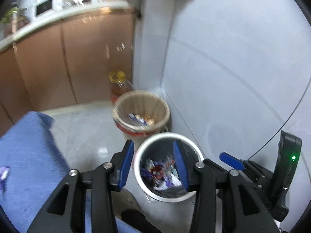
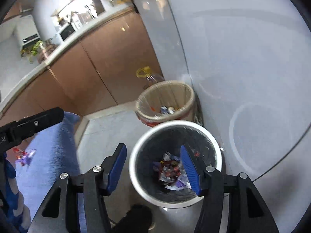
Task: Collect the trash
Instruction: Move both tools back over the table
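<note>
A white-rimmed bin with a dark liner [image 1: 140, 153] stands on the floor below me, with several crumpled wrappers [image 1: 161, 172] in its bottom. It also shows in the right wrist view [image 2: 136, 151], wrappers [image 2: 171, 169] inside. My left gripper [image 1: 153, 165] is open and empty above the bin's mouth. My right gripper [image 2: 153, 168] is open and empty above the same bin; one of its blue fingers [image 1: 231, 161] shows at the right of the left wrist view. Purple and red wrappers [image 2: 25, 156] lie on the blue cloth [image 2: 50, 145].
A second, beige bin [image 1: 140, 112] with trash stands behind the first, in the corner by the grey wall [image 1: 233, 77]. An oil bottle with a yellow cap [image 1: 119, 83] stands behind it. Brown cabinets [image 1: 58, 68] run along the left. The blue-covered surface [image 1: 25, 155] is at lower left.
</note>
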### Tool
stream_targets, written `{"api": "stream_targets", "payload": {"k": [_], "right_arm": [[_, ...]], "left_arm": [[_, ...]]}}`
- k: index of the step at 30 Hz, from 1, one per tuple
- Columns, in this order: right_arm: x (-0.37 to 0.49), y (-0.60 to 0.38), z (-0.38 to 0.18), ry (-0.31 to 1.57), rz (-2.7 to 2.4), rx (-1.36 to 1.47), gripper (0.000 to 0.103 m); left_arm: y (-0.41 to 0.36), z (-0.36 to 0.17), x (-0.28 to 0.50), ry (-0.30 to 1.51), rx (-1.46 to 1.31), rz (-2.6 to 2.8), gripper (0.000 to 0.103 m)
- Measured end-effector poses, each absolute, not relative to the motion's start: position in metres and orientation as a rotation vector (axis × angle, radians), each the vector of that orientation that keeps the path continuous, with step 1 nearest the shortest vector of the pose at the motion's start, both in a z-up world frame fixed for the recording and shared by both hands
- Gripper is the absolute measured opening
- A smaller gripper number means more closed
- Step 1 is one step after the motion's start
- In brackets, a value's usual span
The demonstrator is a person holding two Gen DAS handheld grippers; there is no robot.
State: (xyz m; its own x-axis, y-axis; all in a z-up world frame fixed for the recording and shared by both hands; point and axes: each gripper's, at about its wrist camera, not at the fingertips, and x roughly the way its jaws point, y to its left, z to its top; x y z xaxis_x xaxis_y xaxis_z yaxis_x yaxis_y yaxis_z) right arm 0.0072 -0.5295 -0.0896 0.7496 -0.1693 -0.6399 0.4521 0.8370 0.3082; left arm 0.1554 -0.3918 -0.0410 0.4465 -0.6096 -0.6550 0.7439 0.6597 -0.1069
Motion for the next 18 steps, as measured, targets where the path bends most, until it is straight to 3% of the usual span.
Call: {"api": "stream_targets", "payload": {"k": [8,13,18], "right_arm": [[-0.013,-0.465,-0.003,0.505,-0.261,0.372,0.063],[-0.021,-0.414,0.044,0.441,-0.167,0.289,0.066],[-0.022,-0.367,0.076,0.407,-0.064,0.228,0.068]], "left_arm": [[-0.298,0.016,0.131,0.591,0.197,-0.713,0.041],[-0.225,0.039,0.119,0.528,0.176,-0.606,0.055],[-0.140,0.043,0.115,0.502,0.120,-0.468,0.056]]}}
